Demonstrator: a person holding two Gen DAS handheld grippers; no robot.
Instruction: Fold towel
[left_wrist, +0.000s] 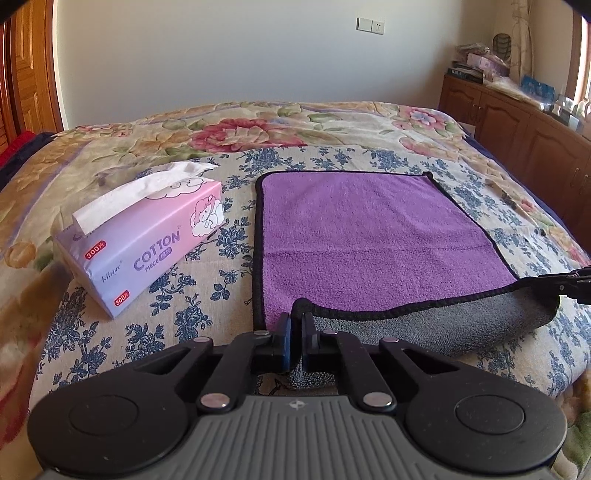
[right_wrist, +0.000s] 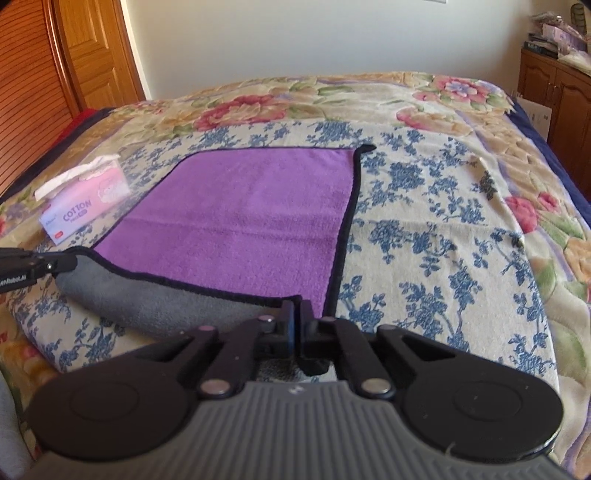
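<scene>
One purple towel (left_wrist: 369, 236) lies ahead of both tools on the bed (left_wrist: 332, 125). The left tool (left_wrist: 297, 325) and right tool (right_wrist: 297, 314) each pinch a near corner, lifting the edge so its grey underside shows, likely to fold it forward. One tissue pack (left_wrist: 147, 240) sits left of the left tool.

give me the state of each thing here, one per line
towel: mostly flat on bed, purple side up, near edge lifted showing grey underside
left gripper: shut on towel's near left corner
right gripper: shut on towel's near right corner
tissue pack: open, tissue sticking out
</scene>
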